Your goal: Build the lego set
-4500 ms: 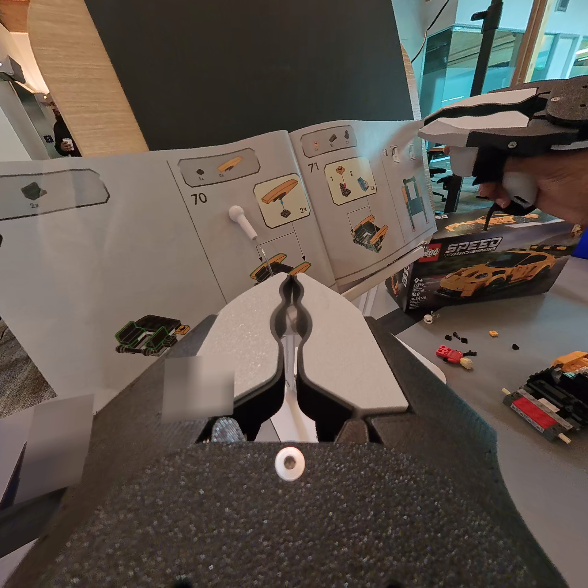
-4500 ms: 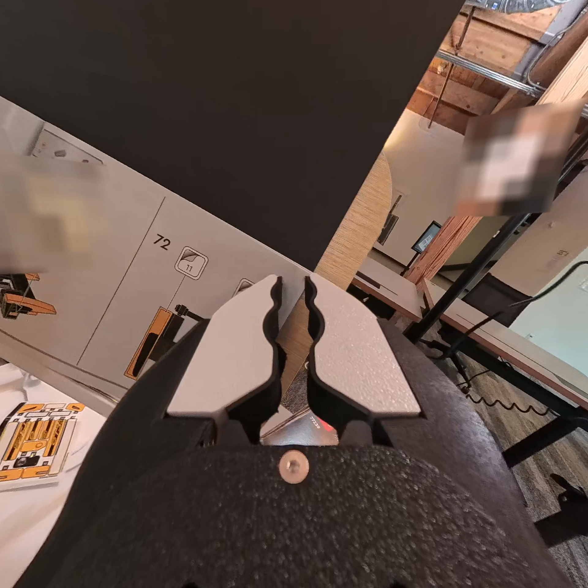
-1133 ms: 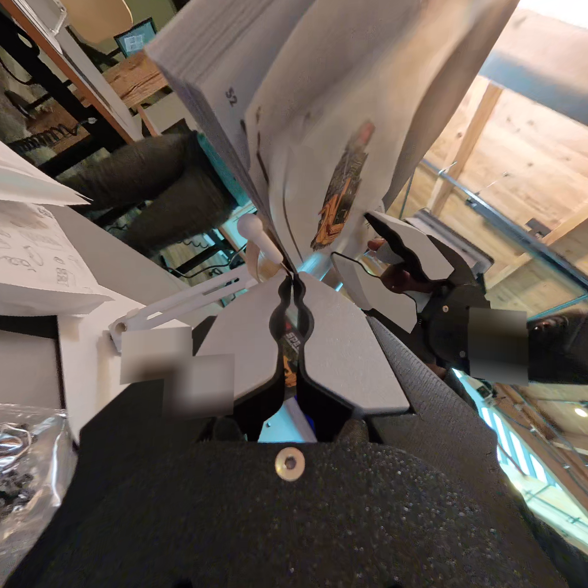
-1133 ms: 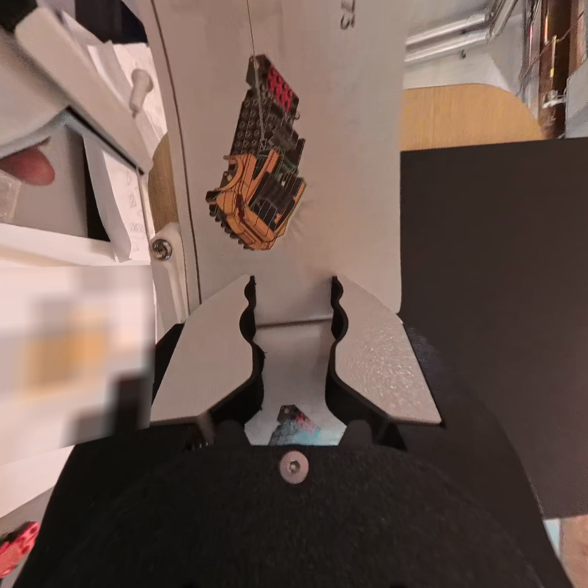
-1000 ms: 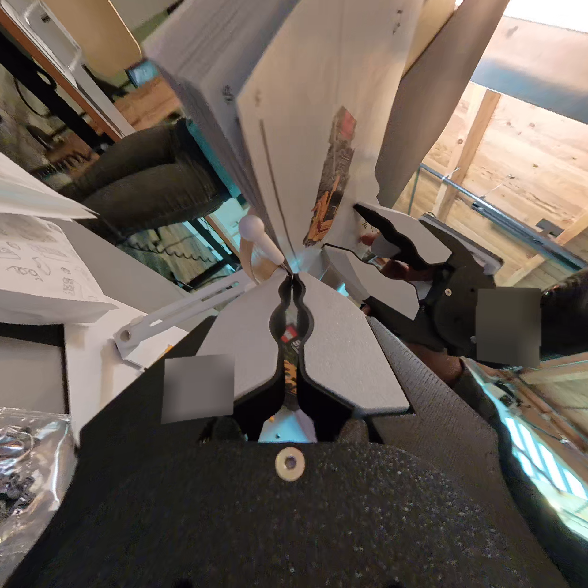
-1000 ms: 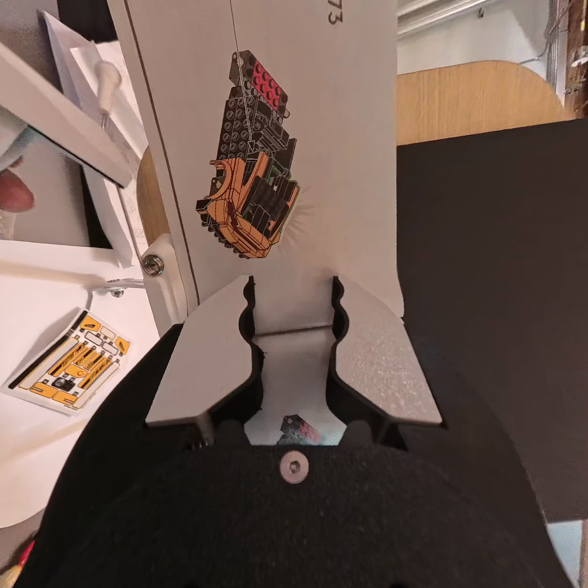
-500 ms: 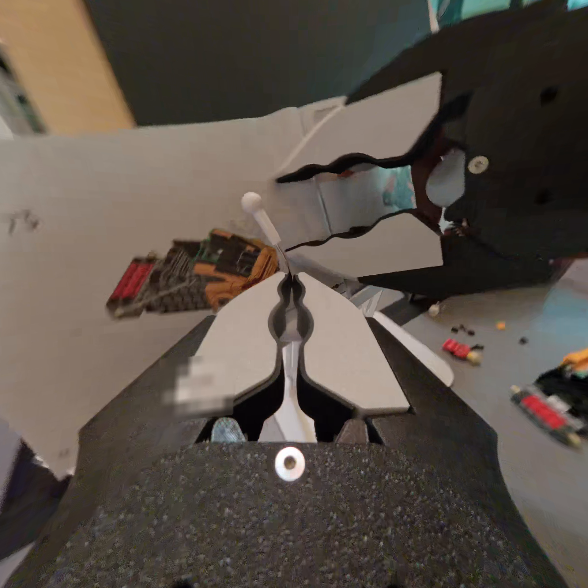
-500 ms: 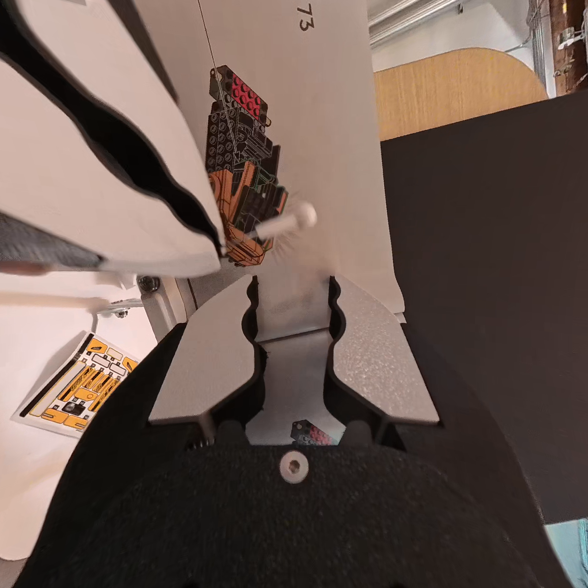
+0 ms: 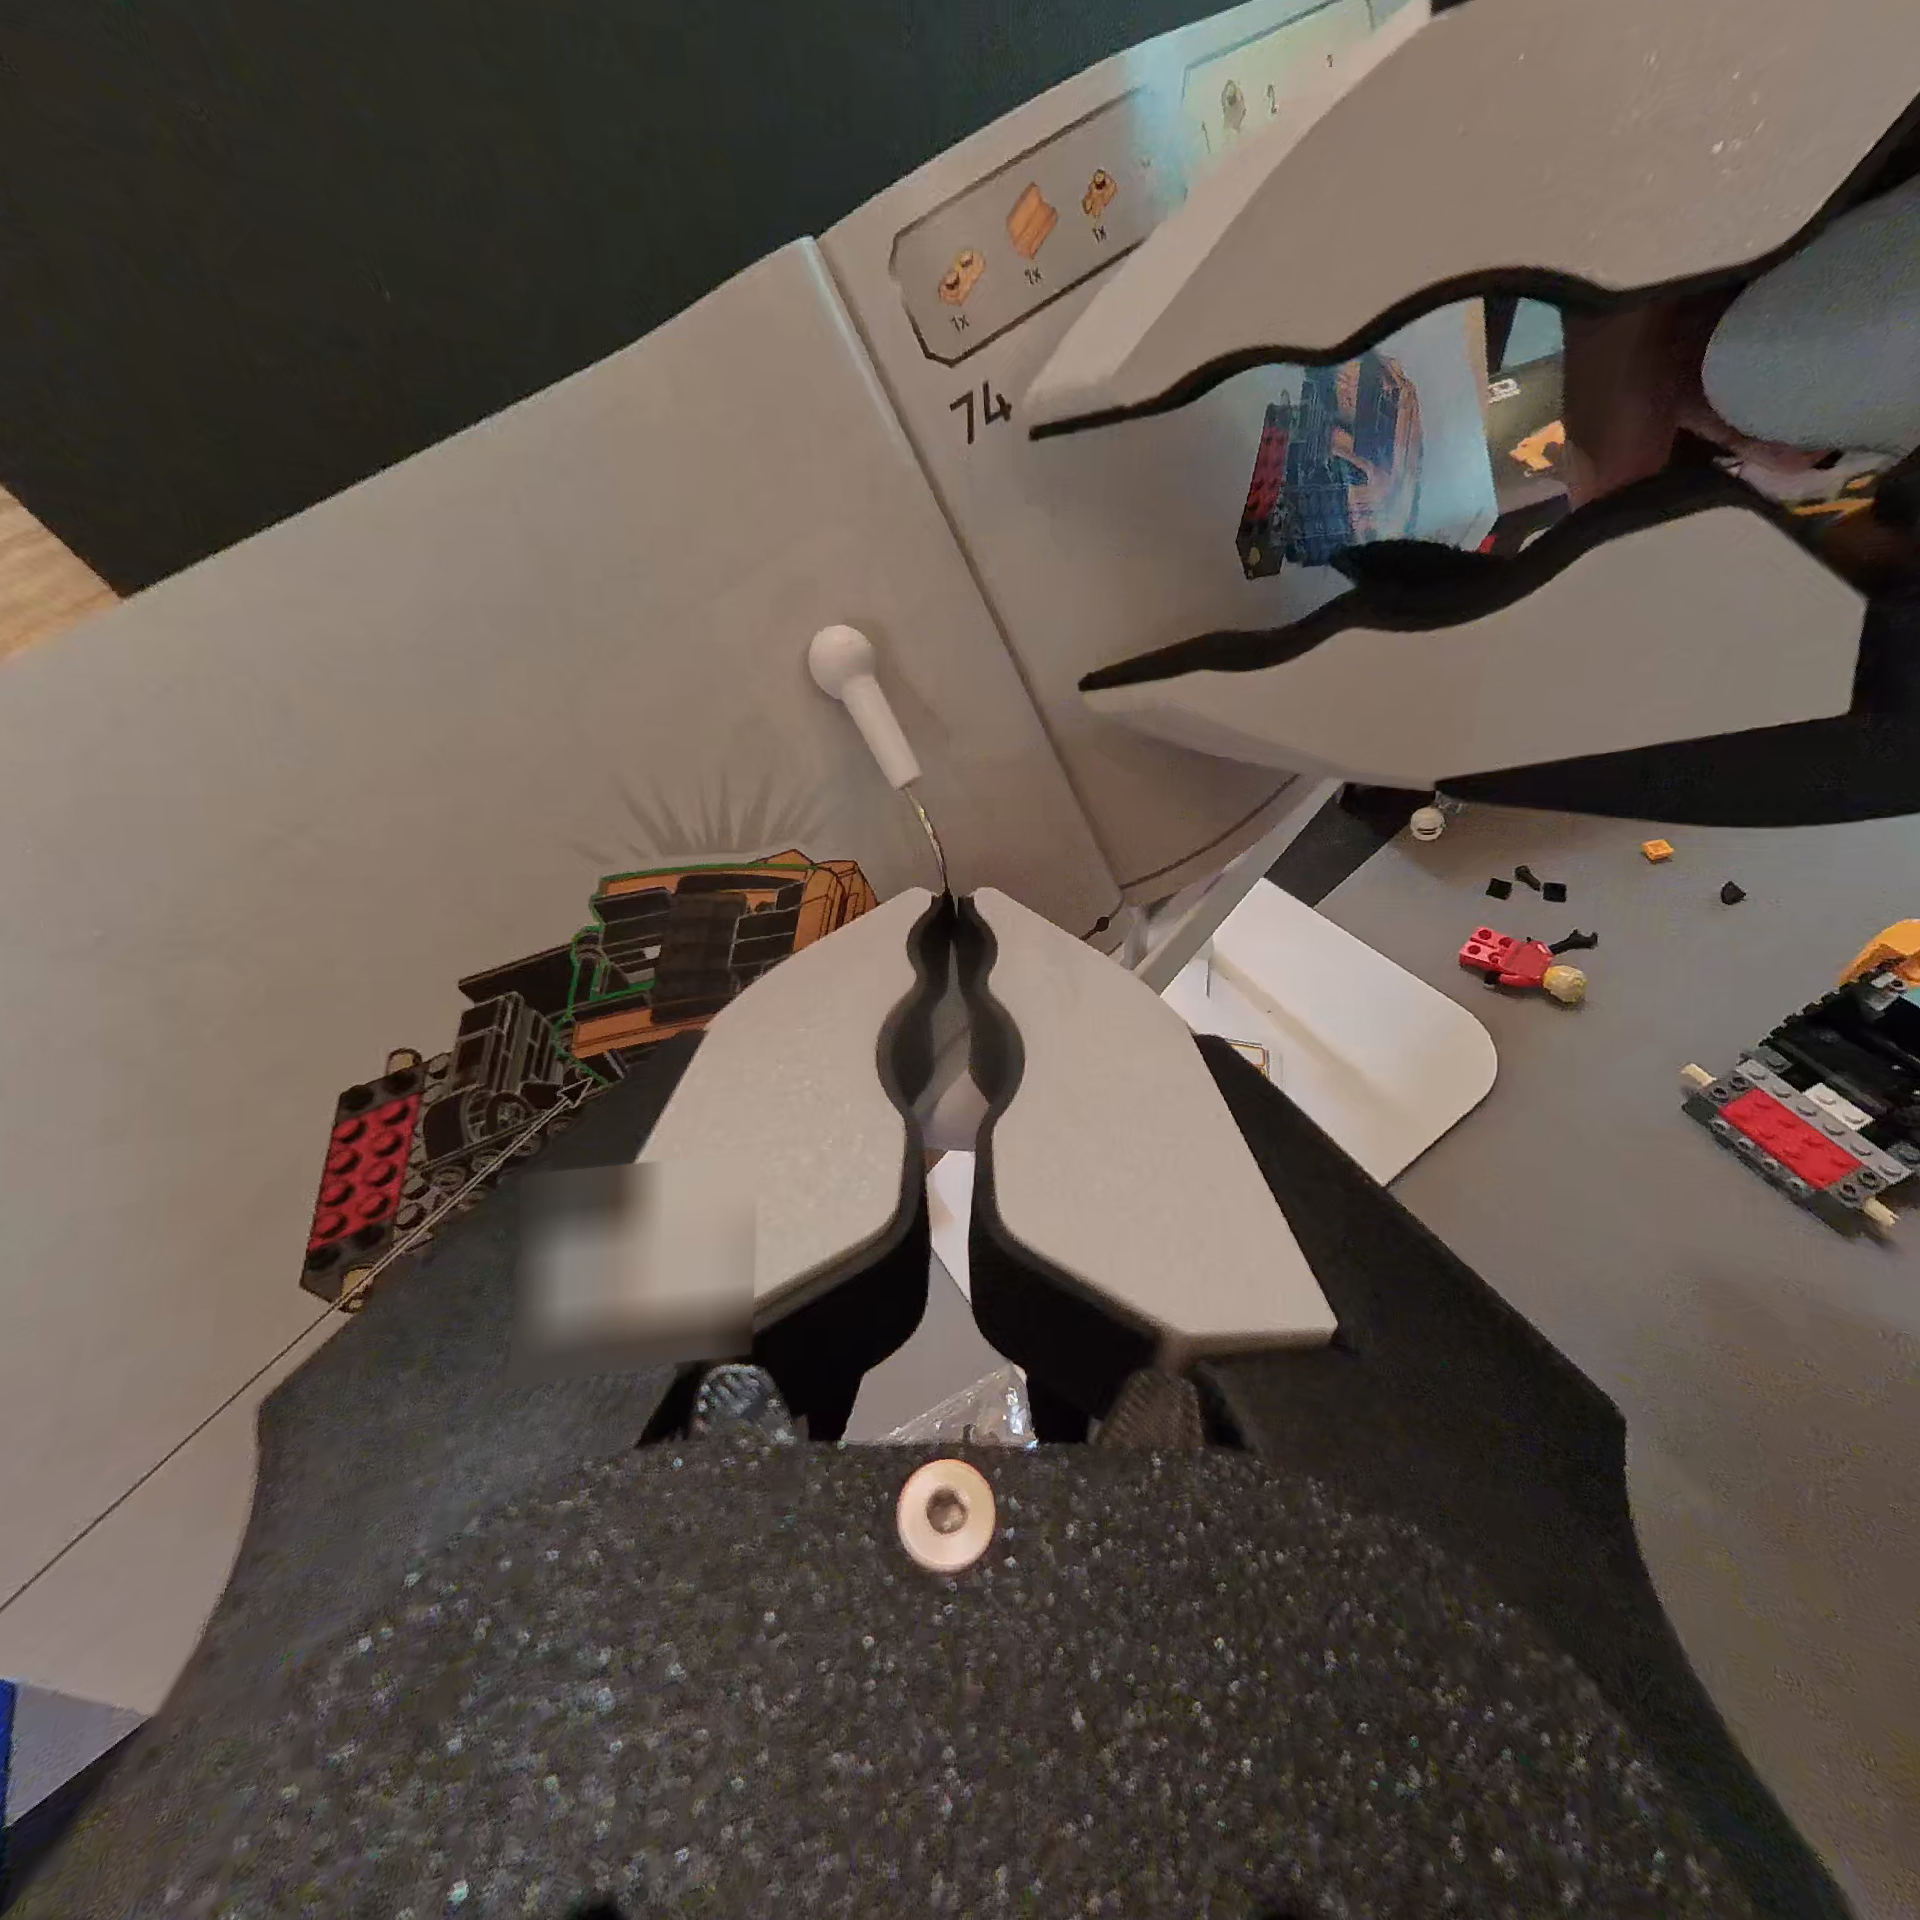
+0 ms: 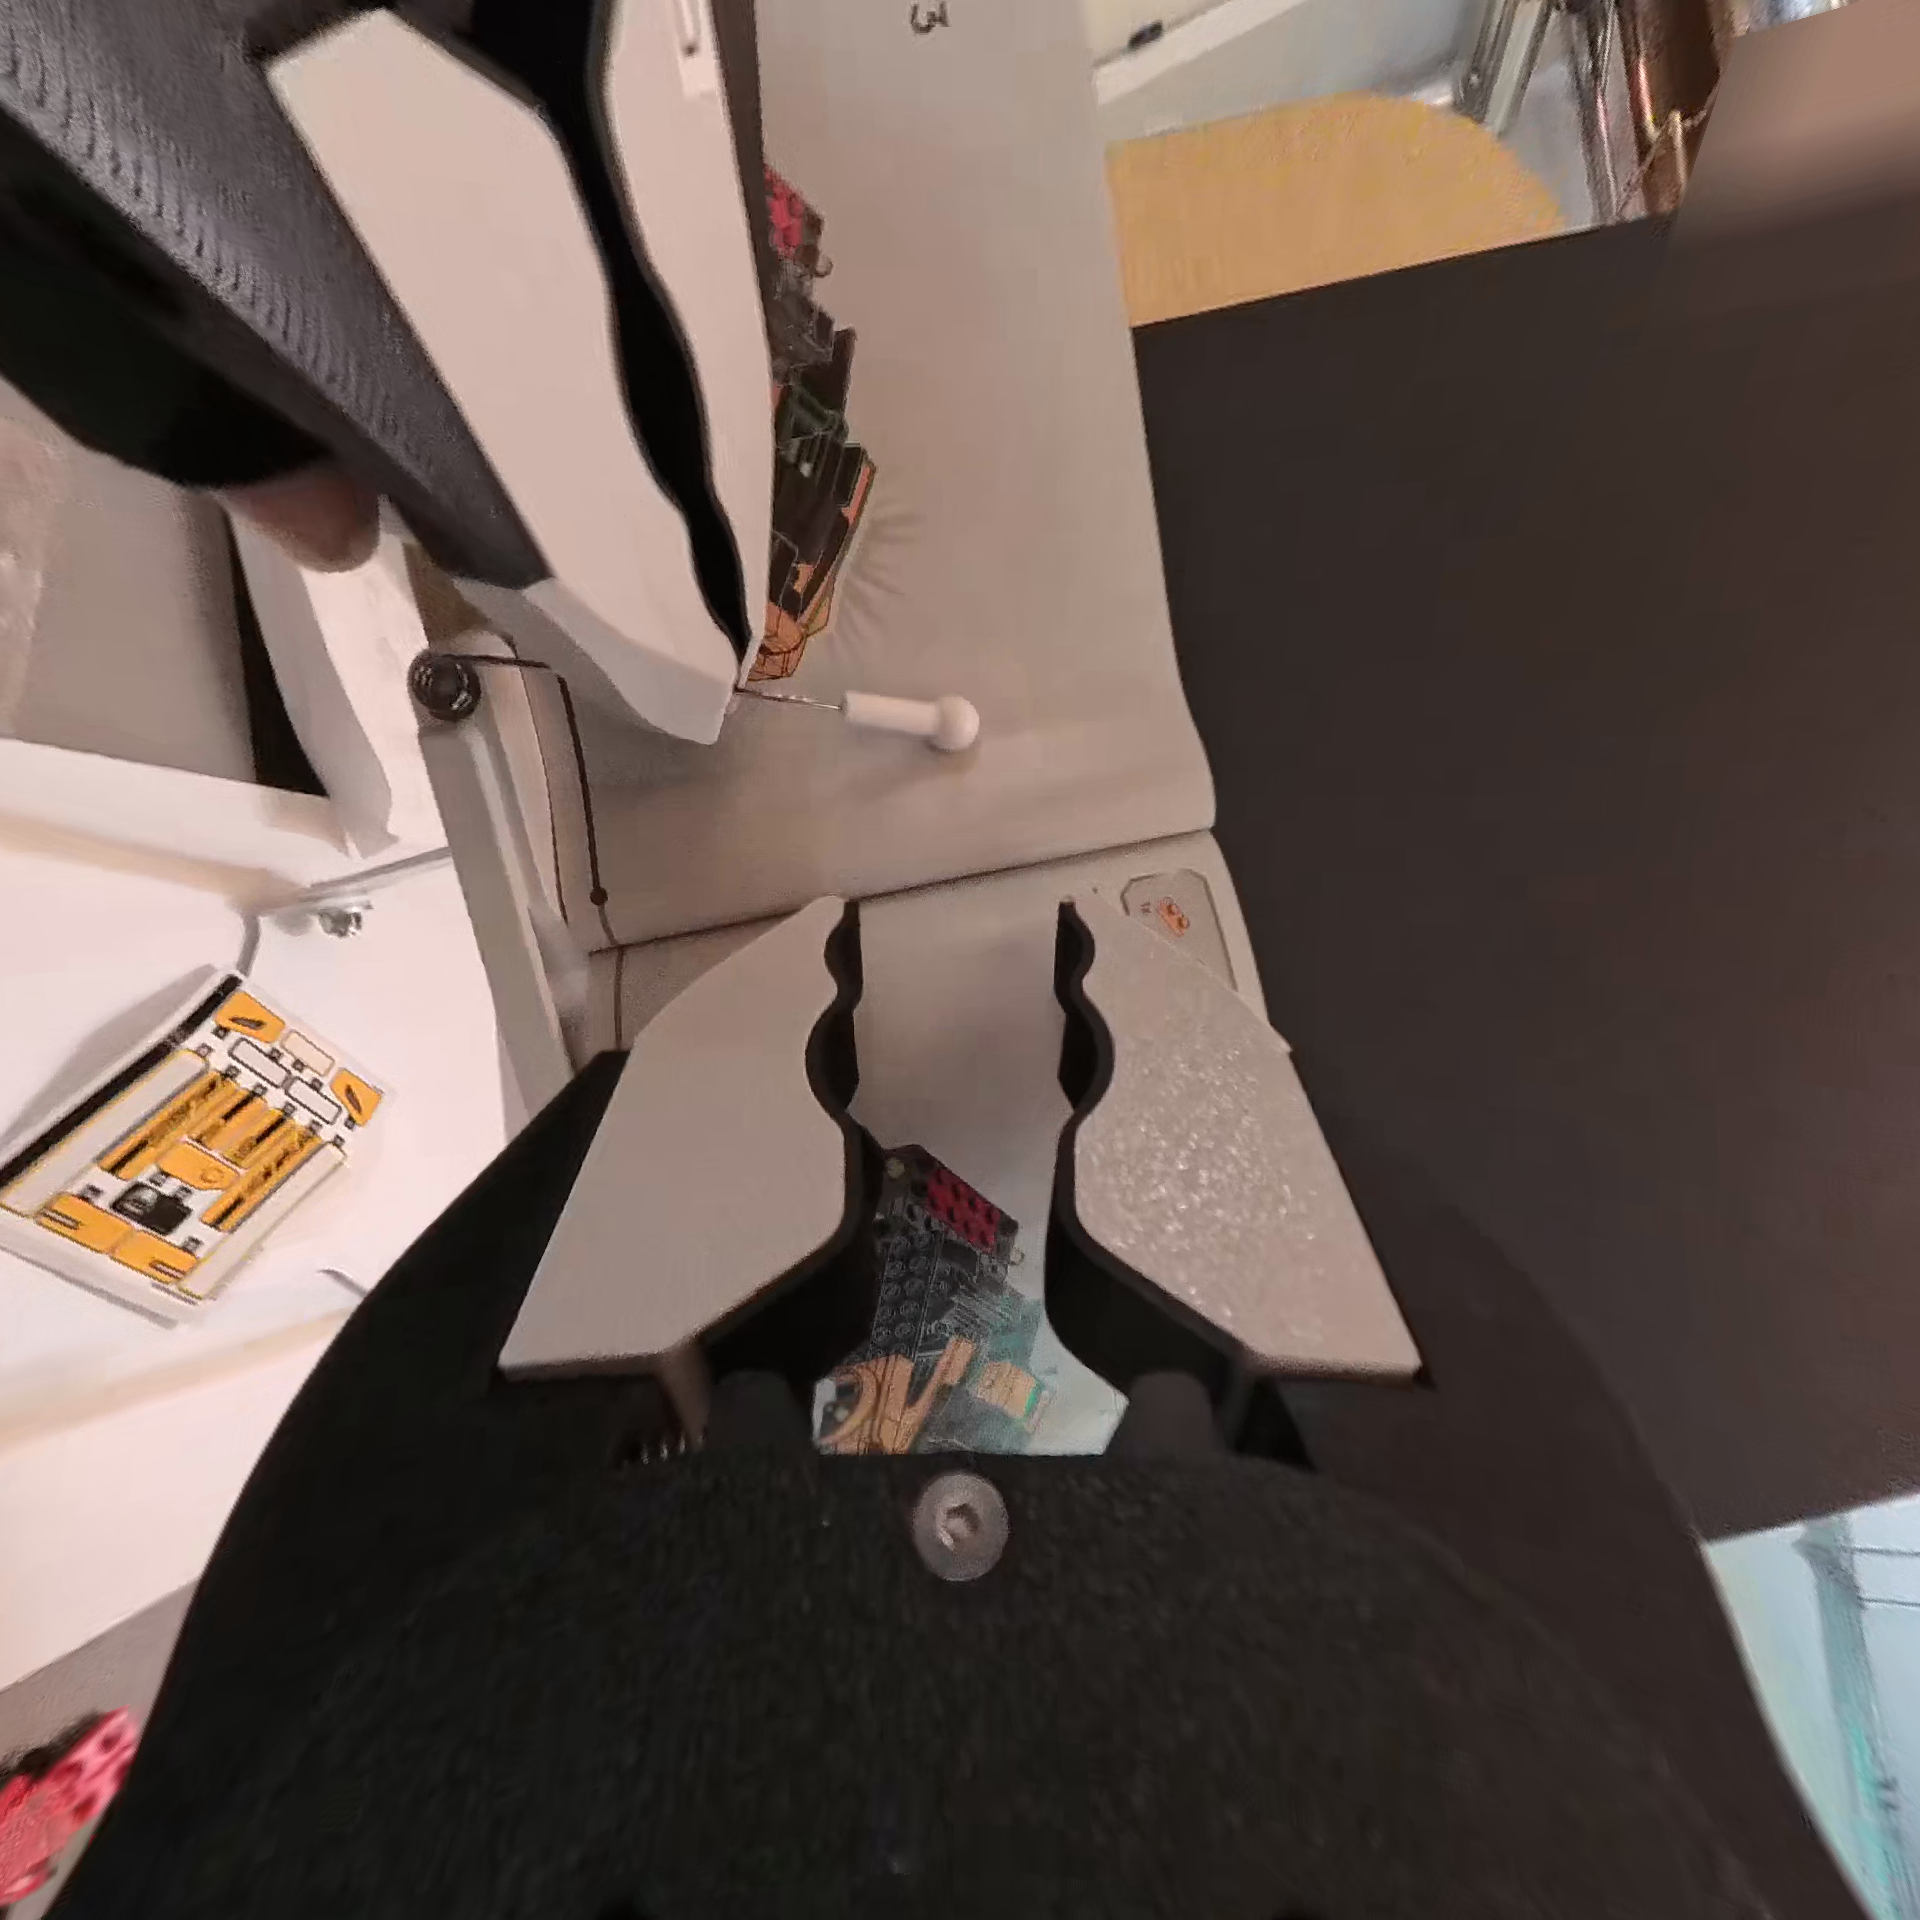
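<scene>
Grey tabletop (image 9: 1662, 1403) right of and below tool in left wrist view. Dark wall or panel (image 9: 364, 208) fills upper left ahead of tool; sliver of wood surface (image 9: 42, 582) at far left. Right wrist view: black panel (image 10: 1507, 727) to right, rounded light-wood board (image 10: 1320, 187) behind it, white surface (image 10: 125, 1455) lower left.

Instruction booklet (image 9: 520, 675) stood open on a stand (image 9: 1351, 1029), left of the tabletop (image 9: 1662, 1403). Minifigure (image 9: 1517, 961) lay right of the stand, partly built model (image 9: 1808, 1112) farther right, loose pieces (image 9: 1527, 883) behind. Sticker sheet (image 10: 177, 1153) lay on the stand base, left of the booklet.
</scene>
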Demonstrator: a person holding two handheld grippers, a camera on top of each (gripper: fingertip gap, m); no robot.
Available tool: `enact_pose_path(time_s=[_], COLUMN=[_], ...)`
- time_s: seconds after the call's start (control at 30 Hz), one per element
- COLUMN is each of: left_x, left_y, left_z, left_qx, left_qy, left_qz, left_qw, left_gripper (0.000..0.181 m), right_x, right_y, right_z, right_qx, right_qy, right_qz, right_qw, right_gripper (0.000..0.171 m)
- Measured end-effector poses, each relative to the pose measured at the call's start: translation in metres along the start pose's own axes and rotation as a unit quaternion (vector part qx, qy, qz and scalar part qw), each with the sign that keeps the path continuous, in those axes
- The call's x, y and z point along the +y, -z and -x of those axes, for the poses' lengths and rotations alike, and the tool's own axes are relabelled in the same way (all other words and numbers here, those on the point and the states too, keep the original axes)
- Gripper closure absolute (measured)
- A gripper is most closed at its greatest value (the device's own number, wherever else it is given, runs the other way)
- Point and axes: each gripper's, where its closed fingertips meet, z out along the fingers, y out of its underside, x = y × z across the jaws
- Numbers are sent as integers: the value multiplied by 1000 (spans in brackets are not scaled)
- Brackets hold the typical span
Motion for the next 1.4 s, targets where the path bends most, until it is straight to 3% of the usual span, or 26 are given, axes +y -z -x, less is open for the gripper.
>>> enact_pose_path(time_s=[0.33, 0.57, 0.8, 1.0, 1.13, 1.4], left_x=[-1, 2, 0, -16, -13, -5], left_y=[2, -8, -1, 39, 73, 99], left_z=[-8, -14, -17, -26, -35, -34], left_qx=[-26, 5, -5, -8, -1, -4], left_qy=[-109, -92, -81, -15, 49, 131], left_qz=[15, 67, 30, -78, -140, -178], left_qw=[994, 993, 996, 997, 989, 975], left_gripper=[180, 180, 175, 170, 173, 181], right_x=[-7, -2, 5, 13, 17, 29], right_y=[-15, -6, 37, 80, 108, 154], right_z=[11, 13, 3, 0, 8, 34], right_qx=[-8, -6, 25, 50, 53, 67], right_qy=[36, 13, -117, -273, -380, -509], right_qz=[36, 30, -23, -74, -102, -112], right_qw=[999, 999, 993, 958, 918, 851], right_gripper=[140, 137, 137, 137, 137, 136])
